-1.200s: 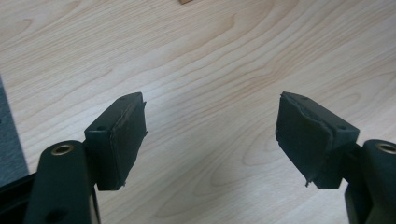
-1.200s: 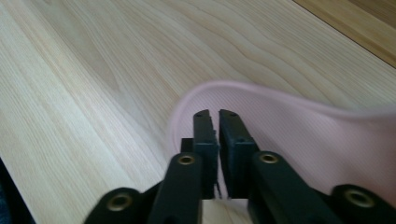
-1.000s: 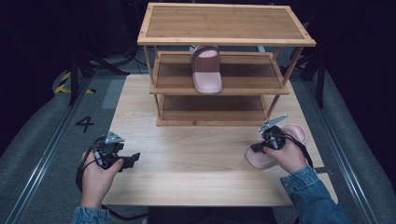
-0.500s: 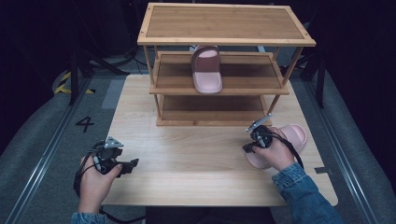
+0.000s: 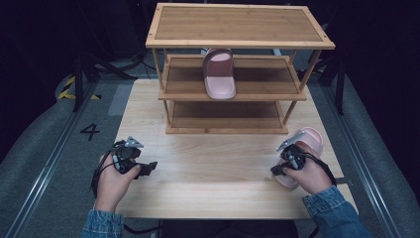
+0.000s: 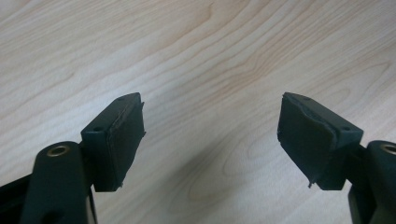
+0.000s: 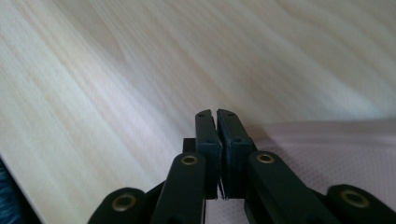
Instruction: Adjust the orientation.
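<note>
Right hand-held gripper (image 7: 217,116) is showing jaws pressed together, empty, beside a pink slipper (image 7: 336,154); left hand-held gripper (image 6: 210,135) is gaping empty; the hand is hiding the slipper's heel in the high view

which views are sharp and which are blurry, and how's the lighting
High view: table evenly lit, surroundings dark, slightly soft. Left gripper view: sharp wood grain, soft shadow under the open left gripper. Right gripper view: grain smeared by motion blur, the shut right gripper sharp, pale slipper hazy.

Left hand (image 5: 113,179) low at near-left, denim cuff at wrist, gripping left hand-held gripper (image 5: 148,167); jaws point right, spread wide, nothing between pads (image 6: 116,140). Right hand (image 5: 311,173) at near-right, denim sleeve behind, holding right hand-held gripper (image 5: 275,171); jaws pressed together, empty, angled left and down.
</note>
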